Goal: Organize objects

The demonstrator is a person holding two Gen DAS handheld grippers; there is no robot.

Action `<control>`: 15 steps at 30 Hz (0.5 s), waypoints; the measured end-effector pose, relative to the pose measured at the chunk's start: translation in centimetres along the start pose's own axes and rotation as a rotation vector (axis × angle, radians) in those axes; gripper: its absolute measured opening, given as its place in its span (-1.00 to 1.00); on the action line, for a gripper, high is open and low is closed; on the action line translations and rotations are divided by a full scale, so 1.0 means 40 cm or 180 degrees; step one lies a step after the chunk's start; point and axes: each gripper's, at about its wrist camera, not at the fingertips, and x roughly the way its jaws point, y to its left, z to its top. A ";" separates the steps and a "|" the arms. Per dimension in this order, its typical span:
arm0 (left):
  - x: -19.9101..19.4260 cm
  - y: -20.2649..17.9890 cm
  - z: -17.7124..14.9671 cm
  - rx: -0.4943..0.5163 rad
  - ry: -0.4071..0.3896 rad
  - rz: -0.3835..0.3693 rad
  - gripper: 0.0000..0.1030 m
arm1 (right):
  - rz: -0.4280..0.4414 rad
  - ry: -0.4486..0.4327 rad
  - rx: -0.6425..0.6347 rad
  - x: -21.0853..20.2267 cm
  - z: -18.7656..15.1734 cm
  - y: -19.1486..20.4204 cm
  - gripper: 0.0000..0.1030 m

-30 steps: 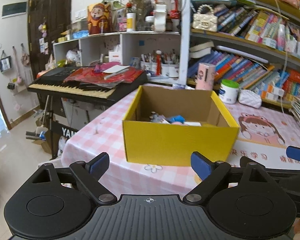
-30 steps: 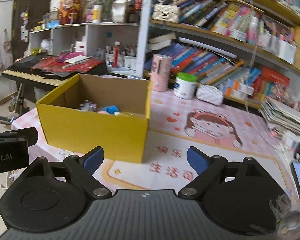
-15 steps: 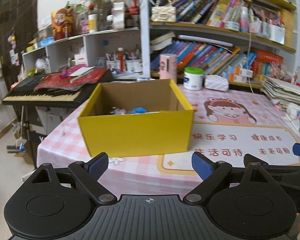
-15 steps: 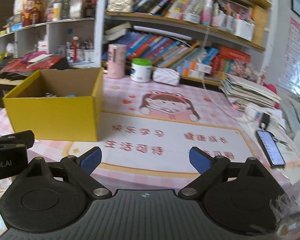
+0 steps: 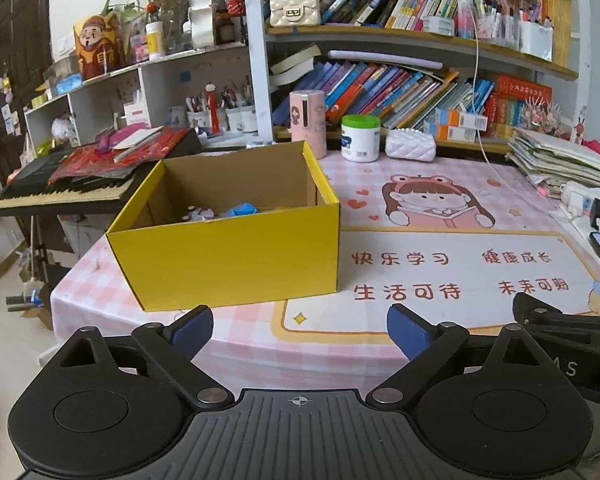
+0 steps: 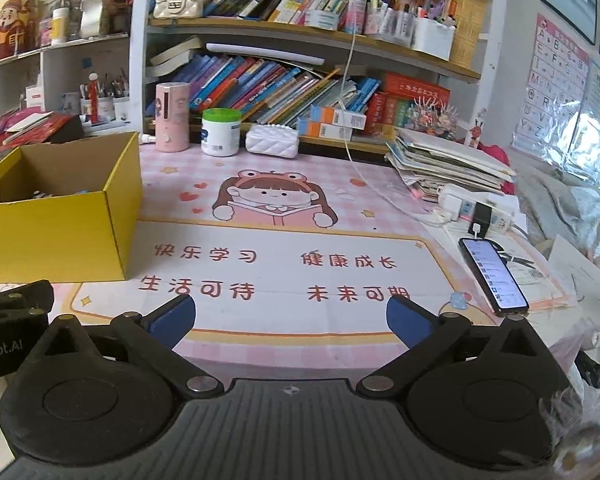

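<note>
Left wrist view: yellow box [image 5: 236, 256] just beyond the empty, opening left hand-held gripper [image 5: 300, 330], slightly left.

A crowded bookshelf [image 6: 300, 60] backs the pink-checked table [image 5: 240, 336], with a keyboard piano [image 5: 60, 192] beside it.

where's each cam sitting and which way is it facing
Left wrist: on the left gripper, facing the yellow box; its jaws opening, empty.
Right wrist: on the right gripper, facing the desk mat and phone; jaws opening, empty.
Shared: the box, the mat, the green-lidded jar.
</note>
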 end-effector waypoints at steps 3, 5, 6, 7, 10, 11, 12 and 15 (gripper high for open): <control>0.006 -0.004 -0.002 -0.0023 0.0049 0.0055 0.87 | 0.0029 0.0045 -0.0017 0.005 -0.001 0.000 1.00; 0.009 -0.003 -0.005 -0.0046 0.0087 0.0090 0.87 | 0.0038 0.0068 -0.0040 0.007 -0.002 0.002 1.00; 0.010 -0.002 -0.005 -0.0060 0.0103 0.0106 0.87 | 0.0046 0.0076 -0.0045 0.008 -0.001 0.004 1.00; 0.011 -0.001 -0.006 -0.0077 0.0117 0.0126 0.87 | 0.0050 0.0081 -0.0049 0.008 -0.002 0.005 1.00; 0.009 0.001 -0.008 -0.0103 0.0140 0.0175 0.87 | 0.0043 0.0100 -0.0058 0.011 0.000 0.011 1.00; 0.008 0.002 -0.008 -0.0105 0.0145 0.0191 0.87 | 0.0042 0.0111 -0.0058 0.011 0.000 0.012 1.00; 0.007 0.002 -0.007 -0.0109 0.0153 0.0201 0.87 | 0.0040 0.0123 -0.0057 0.012 0.000 0.014 1.00; 0.004 0.005 -0.006 -0.0151 0.0162 0.0194 0.87 | 0.0018 0.0147 -0.0054 0.013 -0.001 0.018 1.00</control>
